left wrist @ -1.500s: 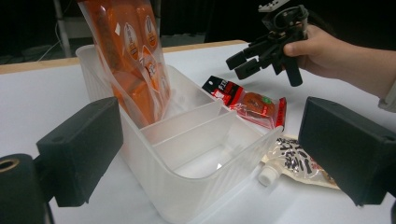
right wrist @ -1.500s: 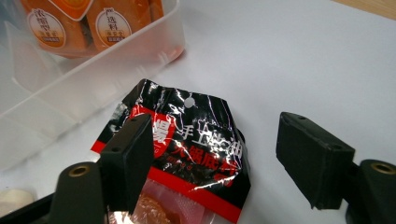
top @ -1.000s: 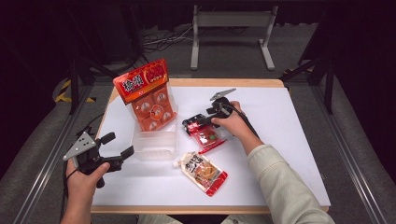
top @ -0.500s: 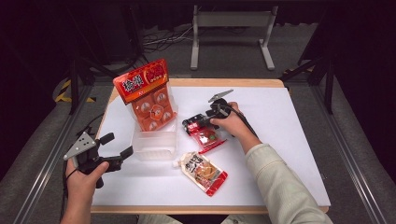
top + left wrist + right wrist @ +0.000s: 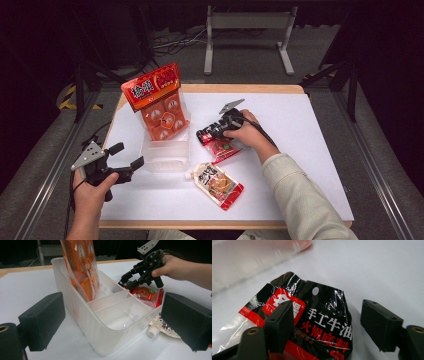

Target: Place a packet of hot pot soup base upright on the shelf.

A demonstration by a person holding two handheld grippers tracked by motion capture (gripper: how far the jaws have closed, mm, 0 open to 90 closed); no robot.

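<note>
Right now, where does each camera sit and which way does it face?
High view: above the table, facing forward and down; both forearms show.
Left gripper view: on the left gripper, facing the clear bin; own jaws open.
Right gripper view: on the right gripper, over the red-black packet; jaws closing.
Shared: packet, bin.

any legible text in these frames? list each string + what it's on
"手工牛油" – white characters on the black-and-red packet between the right gripper's open jaws
"火锅底料" – red characters just below, same packet
Faint date stamp under the packet's hang hole: too faint to read
Orange bag standing in the clear bin: header characters too blurred
Spouted pouch: print too small
</note>
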